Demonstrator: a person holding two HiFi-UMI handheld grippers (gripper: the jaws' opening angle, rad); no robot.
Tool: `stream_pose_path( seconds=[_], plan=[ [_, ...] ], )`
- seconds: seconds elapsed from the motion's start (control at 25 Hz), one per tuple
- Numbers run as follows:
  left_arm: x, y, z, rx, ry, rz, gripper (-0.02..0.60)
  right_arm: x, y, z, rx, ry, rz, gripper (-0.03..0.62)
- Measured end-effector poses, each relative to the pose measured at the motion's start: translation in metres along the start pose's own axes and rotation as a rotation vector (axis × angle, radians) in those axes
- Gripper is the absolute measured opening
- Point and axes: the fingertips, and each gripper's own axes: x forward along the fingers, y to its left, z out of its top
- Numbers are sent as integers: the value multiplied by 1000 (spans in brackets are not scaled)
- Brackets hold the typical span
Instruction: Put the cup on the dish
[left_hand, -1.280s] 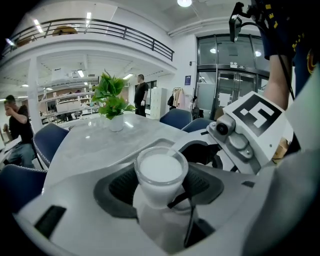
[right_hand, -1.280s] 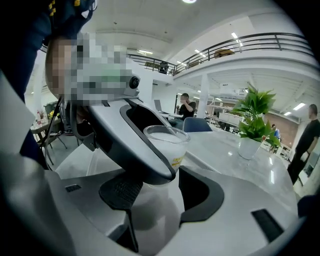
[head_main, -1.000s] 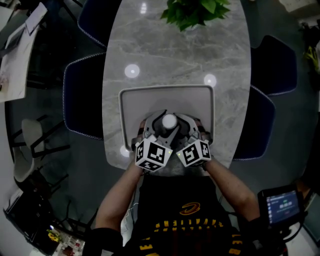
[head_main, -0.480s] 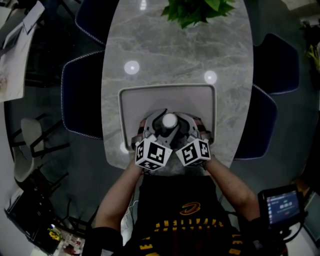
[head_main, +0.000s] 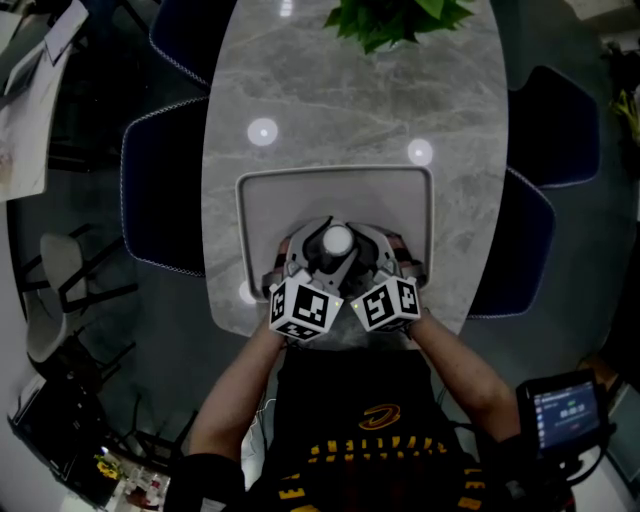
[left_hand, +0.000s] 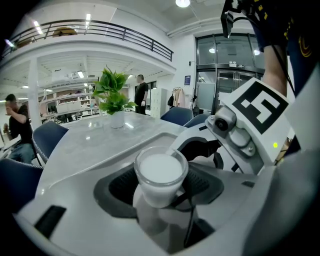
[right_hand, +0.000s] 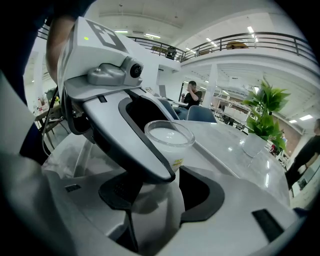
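A clear cup (head_main: 338, 241) filled with something white stands at the near edge of the pale square dish (head_main: 340, 195). Both grippers close in on it from my side, almost touching each other. My left gripper (head_main: 322, 252) has its dark pads hard against both sides of the cup (left_hand: 160, 172), shut on it. My right gripper (head_main: 355, 252) reaches the cup (right_hand: 169, 137) from the other side. In the right gripper view a finger of the left gripper (right_hand: 135, 135) crosses in front, so the right jaws' contact with the cup is hidden.
The dish lies on an oval marble table (head_main: 350, 110) with a potted plant (head_main: 395, 20) at the far end. Dark blue chairs (head_main: 165, 190) (head_main: 525, 240) flank the table. A small screen (head_main: 565, 412) sits low on the right.
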Motion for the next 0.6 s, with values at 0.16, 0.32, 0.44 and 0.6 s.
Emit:
stream_pose_path(
  seconds=[0.16,0.32,0.44,0.6],
  plan=[
    [2,0,1,8,-2,5,264,0,-2,-2,-4,4,-4,232],
    [4,3,-1,-13,-8,28,265,3,-3,-4,-5,11,-6,232],
    [3,6,-4,-47,-15,37,284,3,-2,-5,8,8,1,232],
    [3,6,-5,-48,-13,40,291,1,-5,-8,22,7,-5,232]
  ],
)
